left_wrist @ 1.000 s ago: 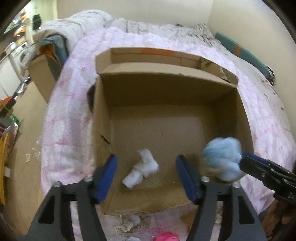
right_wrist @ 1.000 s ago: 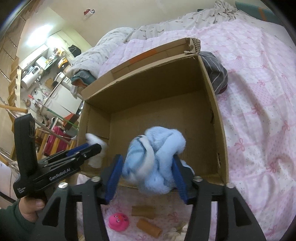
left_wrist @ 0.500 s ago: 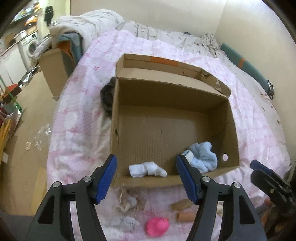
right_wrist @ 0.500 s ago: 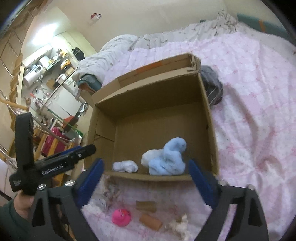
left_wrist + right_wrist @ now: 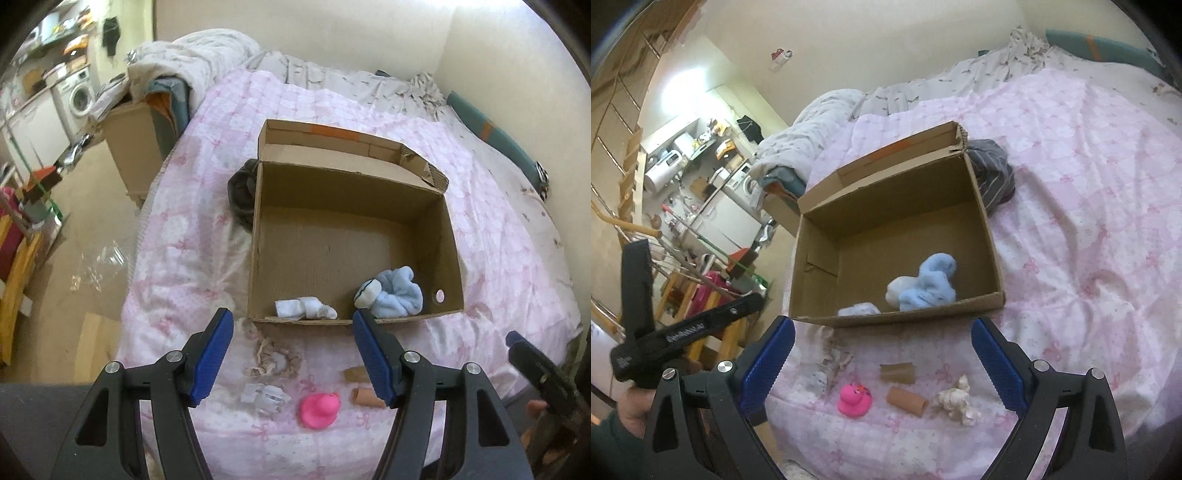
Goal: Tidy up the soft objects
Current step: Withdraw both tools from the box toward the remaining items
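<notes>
Left wrist view looks down over a bed [image 5: 498,236] covered with a pink patterned quilt, where an open cardboard box [image 5: 258,236] sits with its lid flap folded back. Inside the box, against the near wall, lie a white sock [image 5: 304,308] toward the left and a fluffy blue sock bundle [image 5: 393,293] toward the right, apart from each other. The left gripper [image 5: 293,354] hangs over the bed's near edge, short of the box, its blue fingers [image 5: 210,356] spread wide with nothing between them. On the quilt in front of the box lie a beige frilly scrunchie [image 5: 271,360], a crumpled white wrapper [image 5: 264,395], a pink rubber duck [image 5: 319,406] and two brown cardboard tubes [image 5: 364,396]. A dark striped cloth [image 5: 240,192] is bunched against the box's far left corner.

Right wrist view shows the same box [image 5: 991,243] from the other side, the blue bundle [image 5: 929,284] resting on the box floor near the front wall. The right gripper [image 5: 882,363] also hovers in front of the box over the quilt, its fingers [image 5: 995,363] wide apart and holding nothing. Below it sit the duck [image 5: 854,400], the tubes [image 5: 907,400] and a crumpled cream cloth [image 5: 956,400]. The left gripper's black body appears at the left edge, gripped by a hand [image 5: 635,404].
</notes>
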Demonstrator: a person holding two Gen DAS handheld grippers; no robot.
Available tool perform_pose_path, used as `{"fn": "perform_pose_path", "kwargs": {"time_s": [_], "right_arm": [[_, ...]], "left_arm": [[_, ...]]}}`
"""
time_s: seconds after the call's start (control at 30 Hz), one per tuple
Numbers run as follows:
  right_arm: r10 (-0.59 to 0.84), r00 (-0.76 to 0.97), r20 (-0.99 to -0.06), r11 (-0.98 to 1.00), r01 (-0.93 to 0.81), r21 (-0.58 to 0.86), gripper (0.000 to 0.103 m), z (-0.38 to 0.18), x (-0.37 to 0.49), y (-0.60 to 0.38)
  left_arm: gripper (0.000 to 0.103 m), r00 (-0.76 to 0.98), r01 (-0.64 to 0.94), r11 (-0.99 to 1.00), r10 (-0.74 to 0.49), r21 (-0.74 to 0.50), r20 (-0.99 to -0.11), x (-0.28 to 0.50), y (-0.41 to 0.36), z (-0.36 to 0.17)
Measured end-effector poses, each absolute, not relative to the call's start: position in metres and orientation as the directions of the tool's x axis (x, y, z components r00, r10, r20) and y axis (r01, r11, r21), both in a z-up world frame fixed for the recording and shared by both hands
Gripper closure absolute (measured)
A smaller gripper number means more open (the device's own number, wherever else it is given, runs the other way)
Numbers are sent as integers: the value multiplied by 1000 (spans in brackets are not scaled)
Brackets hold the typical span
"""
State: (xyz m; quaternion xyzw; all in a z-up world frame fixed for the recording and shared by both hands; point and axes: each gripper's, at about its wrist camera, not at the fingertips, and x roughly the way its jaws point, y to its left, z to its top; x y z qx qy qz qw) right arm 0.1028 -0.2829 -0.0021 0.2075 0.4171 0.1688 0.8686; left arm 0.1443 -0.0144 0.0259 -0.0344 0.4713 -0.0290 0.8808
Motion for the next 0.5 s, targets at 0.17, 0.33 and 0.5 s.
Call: {"fn": "perform_pose_path", "kwargs": {"time_s": [0.17,0.33,0.5], "right_arm": [[463,597,-655,850,-90,519,0,-8,102,-293],[458,560,-690,857,-72,511,0,-22,106,-288],[457,548,-701,860,-70,506,0,-25,109,-283]], "left_arm": [[39,568,50,996,-89,-74,-818,146,-6,21],[39,525,63,992,-124,-107,-842,152,-4,-5],[39,506,63,992,-123,-105,-854,151,-6,-20]]}}
